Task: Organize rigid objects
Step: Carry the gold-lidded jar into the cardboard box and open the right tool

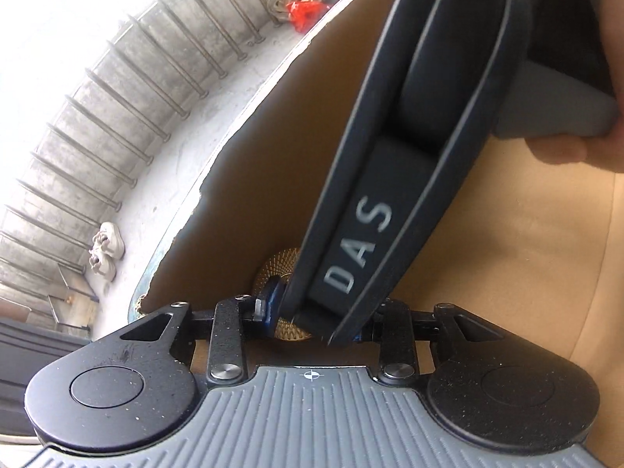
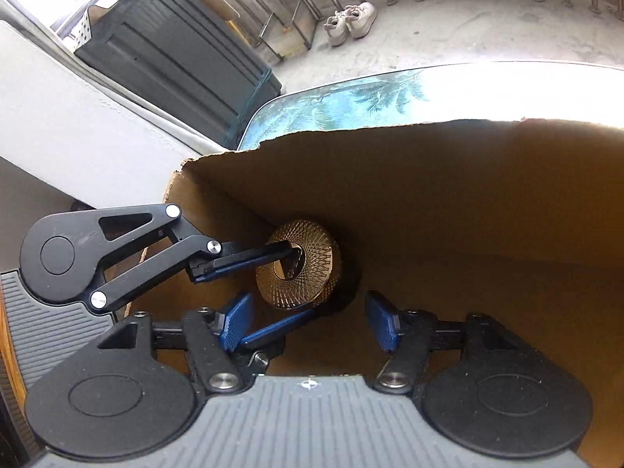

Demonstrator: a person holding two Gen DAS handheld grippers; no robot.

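A gold ring-shaped object with a fine mesh pattern lies deep in a cardboard box. My left gripper reaches in from the left: one finger goes into the object's centre hole, the other runs under its rim, and they are shut on the wall between. My right gripper stands open just in front of the object, its blue pads apart with nothing between them. In the left wrist view the right gripper's black body lettered DAS hides most of my left gripper; only bits of the gold object show.
The box stands on a glass table top with a leaf pattern. A hand holds the right gripper's grey handle. On the concrete floor beyond are pale shoes, a dark bin, a railing and a red bag.
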